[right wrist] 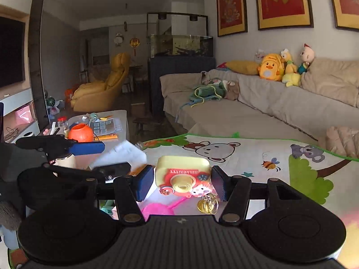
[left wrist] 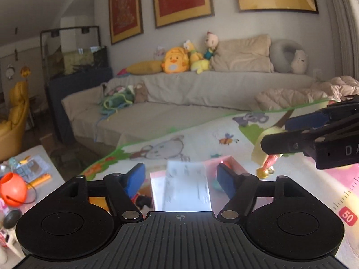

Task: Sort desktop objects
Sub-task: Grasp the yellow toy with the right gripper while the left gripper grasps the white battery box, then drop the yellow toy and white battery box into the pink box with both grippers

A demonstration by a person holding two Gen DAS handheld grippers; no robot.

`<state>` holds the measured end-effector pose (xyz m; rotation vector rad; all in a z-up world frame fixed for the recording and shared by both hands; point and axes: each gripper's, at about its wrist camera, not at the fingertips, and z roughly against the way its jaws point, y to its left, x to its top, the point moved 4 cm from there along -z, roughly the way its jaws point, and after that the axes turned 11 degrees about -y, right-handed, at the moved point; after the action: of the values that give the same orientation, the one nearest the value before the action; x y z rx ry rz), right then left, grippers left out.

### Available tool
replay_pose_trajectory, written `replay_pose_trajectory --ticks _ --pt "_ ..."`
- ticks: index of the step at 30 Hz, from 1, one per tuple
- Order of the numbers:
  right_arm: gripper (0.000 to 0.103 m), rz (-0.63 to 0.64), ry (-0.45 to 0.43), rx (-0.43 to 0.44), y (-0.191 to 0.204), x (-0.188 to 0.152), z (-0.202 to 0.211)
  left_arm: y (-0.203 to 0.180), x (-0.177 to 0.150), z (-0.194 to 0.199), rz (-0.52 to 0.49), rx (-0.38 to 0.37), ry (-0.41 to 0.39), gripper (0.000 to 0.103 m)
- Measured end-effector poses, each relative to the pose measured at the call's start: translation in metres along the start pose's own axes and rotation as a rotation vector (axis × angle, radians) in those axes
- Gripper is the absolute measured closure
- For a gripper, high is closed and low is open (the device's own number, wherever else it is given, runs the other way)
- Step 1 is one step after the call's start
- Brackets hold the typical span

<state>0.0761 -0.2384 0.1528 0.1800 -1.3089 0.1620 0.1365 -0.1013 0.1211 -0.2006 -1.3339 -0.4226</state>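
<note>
We see both tools raised and tipped a little downward over a cartoon animal play mat [right wrist: 246, 154], with no hand or sleeve in view. The left hand-held gripper [left wrist: 179, 180] has its blue pads partly spread; a white sheet of paper [left wrist: 187, 186] lies between them, and we cannot tell whether either pad presses on it. The sheet is blown out by glare, and its print is unreadable. Under it sits a pink box [left wrist: 226, 165], mostly covered. The right hand-held gripper [right wrist: 182, 182] is about half spread around a yellow toy camera [right wrist: 182, 174] with a red front, one pad at each flank; the right pad sits against the toy's side, the left looks just beside it, and we judge the toy pinched, since it shows lifted above the mat. A gold charm [right wrist: 207, 204] dangles below it at 5 o'clock, and a pink mesh piece [right wrist: 158, 209] shows at 7 o'clock, cut off by the tool's body. In the left wrist view the right tool enters from 3 o'clock, with the toy half hidden behind its finger. Farther out, at 9 o'clock in the right wrist view, a tabletop [right wrist: 122, 115] carries an orange ball-shaped toy [right wrist: 80, 132], cards and small clutter too blurred to name. A beige sofa [right wrist: 258, 109] runs behind with plush toys [right wrist: 270, 67] on its back.
</note>
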Motion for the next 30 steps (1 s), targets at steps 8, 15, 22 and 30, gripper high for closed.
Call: replay_pose_trajectory --ticks 8,15,22,30 --pt "0.036 -0.086 0.108 -0.018 -0.025 -0.046 -0.033 0.059 -0.098 0.029 0.067 0.138 0.192 0.007" --pt "0.032 0.044 0.228 0.013 0.046 -0.062 -0.054 0.116 -0.145 0.053 0.192 0.232 0.205 0.003" --pt "0.039 -0.016 0.398 0.051 0.114 -0.034 -0.171 0.135 -0.168 0.065 0.312 0.199 0.195 0.000" --pt "0.055 0.115 0.538 -0.122 0.130 -0.060 -0.324 0.143 -0.174 0.069 0.411 0.187 0.194 0.000"
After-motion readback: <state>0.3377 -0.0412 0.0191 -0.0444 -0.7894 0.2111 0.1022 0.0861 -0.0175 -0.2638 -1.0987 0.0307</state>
